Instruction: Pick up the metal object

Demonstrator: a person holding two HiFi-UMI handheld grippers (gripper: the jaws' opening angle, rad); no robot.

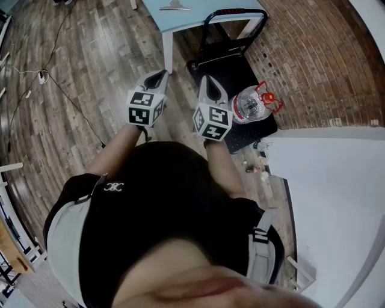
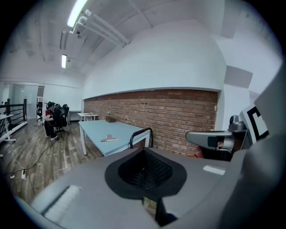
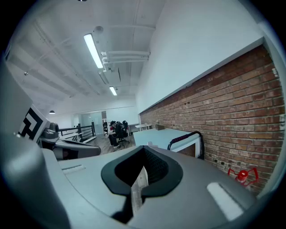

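The metal object [image 1: 174,6], a flat silvery piece, lies on the light blue table [image 1: 201,17] at the top edge of the head view, well ahead of both grippers. In the left gripper view the metal object [image 2: 108,138] rests on the tabletop [image 2: 96,129] some way off. My left gripper [image 1: 161,74] is held in the air in front of the body, jaws shut and nothing in them. Beside it my right gripper [image 1: 206,79] is also shut and holds nothing. Each points towards the table [image 3: 165,134].
A black cart with a tall handle [image 1: 236,24] stands against the brick wall, right of the table. A clear water jug with a red cap [image 1: 249,103] sits on it. A cable [image 1: 66,96] runs over the wooden floor at left. People sit at desks far back [image 2: 53,120].
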